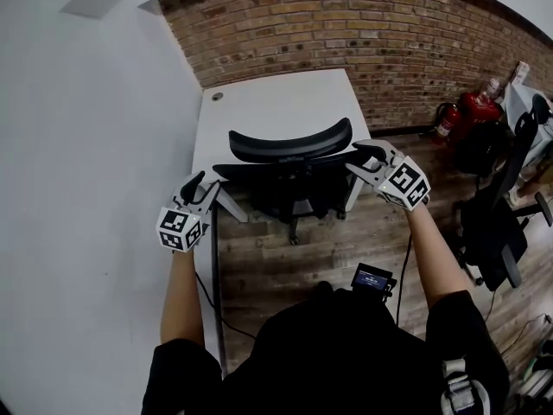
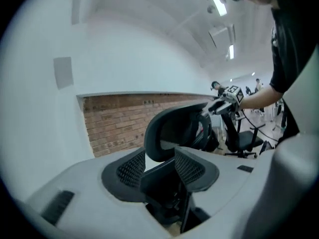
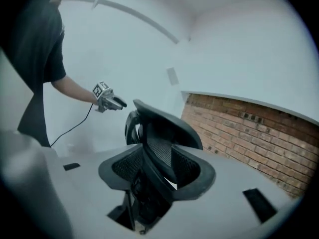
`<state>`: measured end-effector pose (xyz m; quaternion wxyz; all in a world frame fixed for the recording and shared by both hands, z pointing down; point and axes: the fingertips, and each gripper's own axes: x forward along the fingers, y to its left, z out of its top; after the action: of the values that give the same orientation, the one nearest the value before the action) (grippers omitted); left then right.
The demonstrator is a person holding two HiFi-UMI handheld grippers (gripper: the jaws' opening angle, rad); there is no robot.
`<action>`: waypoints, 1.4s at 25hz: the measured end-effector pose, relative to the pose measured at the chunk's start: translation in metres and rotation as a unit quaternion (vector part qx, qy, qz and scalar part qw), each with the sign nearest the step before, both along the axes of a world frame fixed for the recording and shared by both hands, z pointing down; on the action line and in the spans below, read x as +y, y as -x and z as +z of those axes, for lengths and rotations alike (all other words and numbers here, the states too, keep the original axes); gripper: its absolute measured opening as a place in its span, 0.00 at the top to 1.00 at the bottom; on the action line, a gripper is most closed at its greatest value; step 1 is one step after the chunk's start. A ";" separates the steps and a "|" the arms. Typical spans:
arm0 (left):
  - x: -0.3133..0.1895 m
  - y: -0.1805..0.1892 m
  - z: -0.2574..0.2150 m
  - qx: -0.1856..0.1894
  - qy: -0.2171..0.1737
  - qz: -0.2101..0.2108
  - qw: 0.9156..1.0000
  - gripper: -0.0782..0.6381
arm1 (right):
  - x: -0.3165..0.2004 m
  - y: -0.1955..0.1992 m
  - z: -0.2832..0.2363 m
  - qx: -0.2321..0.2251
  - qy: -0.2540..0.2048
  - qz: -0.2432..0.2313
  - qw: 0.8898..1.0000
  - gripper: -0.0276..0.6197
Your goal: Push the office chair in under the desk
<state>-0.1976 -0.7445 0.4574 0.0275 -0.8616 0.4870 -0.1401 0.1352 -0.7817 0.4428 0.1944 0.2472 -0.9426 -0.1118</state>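
Note:
A black office chair [image 1: 289,180] stands at the front edge of the white desk [image 1: 259,102], its curved headrest [image 1: 290,140] over the desktop and its base on the wood floor. My left gripper [image 1: 206,182] is at the left end of the chair's back, jaws spread wide. My right gripper [image 1: 363,158] is at the right end, also spread. In the left gripper view the left gripper [image 2: 160,164] has the back's edge [image 2: 159,176] between its pads. The right gripper [image 3: 157,166] shows the mesh back [image 3: 159,153] the same way. No pad visibly presses.
The desk backs onto a brick wall [image 1: 389,41] with a white wall [image 1: 86,188] along its left side. A second black chair [image 1: 492,223] and red fire extinguishers [image 1: 449,119] stand to the right. A cable and a small device [image 1: 373,277] hang at the person's waist.

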 end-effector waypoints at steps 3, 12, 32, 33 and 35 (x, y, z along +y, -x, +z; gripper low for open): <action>0.036 -0.007 -0.022 0.055 -0.034 0.010 0.998 0.68 | 0.034 0.011 -0.029 -0.058 -0.009 0.015 0.998 0.69; 0.140 -0.027 -0.071 0.117 -0.098 0.056 0.987 0.85 | 0.145 0.034 -0.083 -0.158 -0.031 0.053 0.986 0.85; 0.342 -0.046 -0.021 0.182 -0.065 0.089 0.977 0.87 | 0.373 0.057 -0.042 -0.185 0.011 0.088 0.979 0.95; 0.347 -0.049 -0.020 0.181 -0.066 0.090 0.977 0.87 | 0.382 0.057 -0.041 -0.182 0.011 0.085 0.980 0.95; 0.356 -0.058 -0.021 0.180 -0.068 0.093 0.977 0.87 | 0.396 0.057 -0.038 -0.179 0.012 0.081 0.980 0.95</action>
<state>-0.1396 -0.3887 0.4369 0.0104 -0.9105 0.4098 0.0539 0.0784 -0.3855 0.4048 0.0342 0.3361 -0.9404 -0.0381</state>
